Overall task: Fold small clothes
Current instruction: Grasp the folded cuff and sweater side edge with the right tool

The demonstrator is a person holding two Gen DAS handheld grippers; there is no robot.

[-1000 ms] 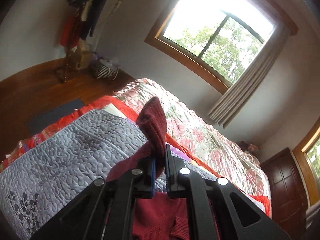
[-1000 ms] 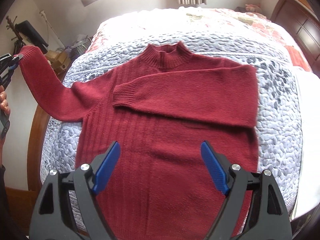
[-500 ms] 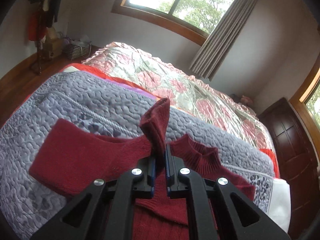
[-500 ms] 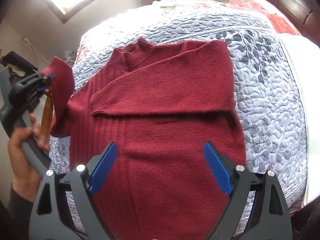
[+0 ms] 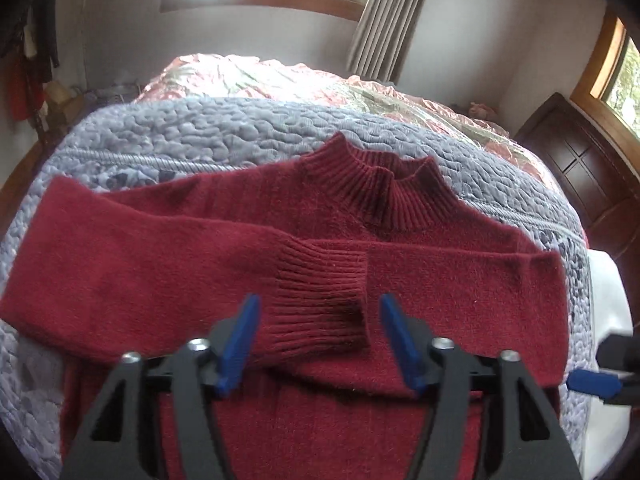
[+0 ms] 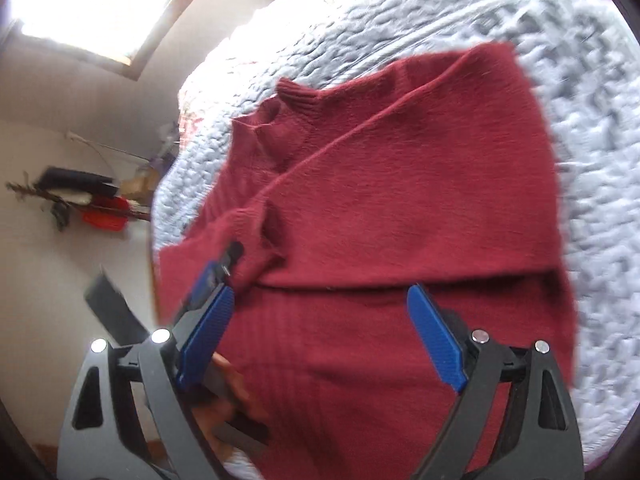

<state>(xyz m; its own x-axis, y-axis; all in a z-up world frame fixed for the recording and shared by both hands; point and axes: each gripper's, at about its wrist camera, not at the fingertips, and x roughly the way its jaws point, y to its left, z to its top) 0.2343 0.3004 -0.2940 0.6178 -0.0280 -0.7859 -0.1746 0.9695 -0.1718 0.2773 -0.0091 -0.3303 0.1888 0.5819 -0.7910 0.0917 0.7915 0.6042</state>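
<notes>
A dark red knit sweater (image 5: 460,292) lies flat, front up, on the grey quilted cover (image 5: 192,136) of a bed. Both sleeves are folded across its chest, and the ribbed cuff (image 5: 320,300) of the near sleeve rests on top. My left gripper (image 5: 318,312) hovers open just behind that cuff, one finger on each side, holding nothing. In the right wrist view my right gripper (image 6: 320,300) stands open above the sweater (image 6: 420,200), over its lower body. The left gripper's blue pad (image 6: 212,276) and the hand (image 6: 228,380) holding it show at the lower left.
Behind the grey cover lies a pink floral bedspread (image 5: 256,76). A dark wooden cabinet (image 5: 592,168) stands at the right, a white sheet (image 5: 612,300) along the bed's right edge, and a clothes rack (image 5: 28,60) by the left wall. My right gripper's blue pad (image 5: 592,385) shows at the right.
My left gripper carried the sleeve from the bed's left side over the sweater's chest, laid it down and opened. The right gripper stayed open and shifted closer over the sweater.
</notes>
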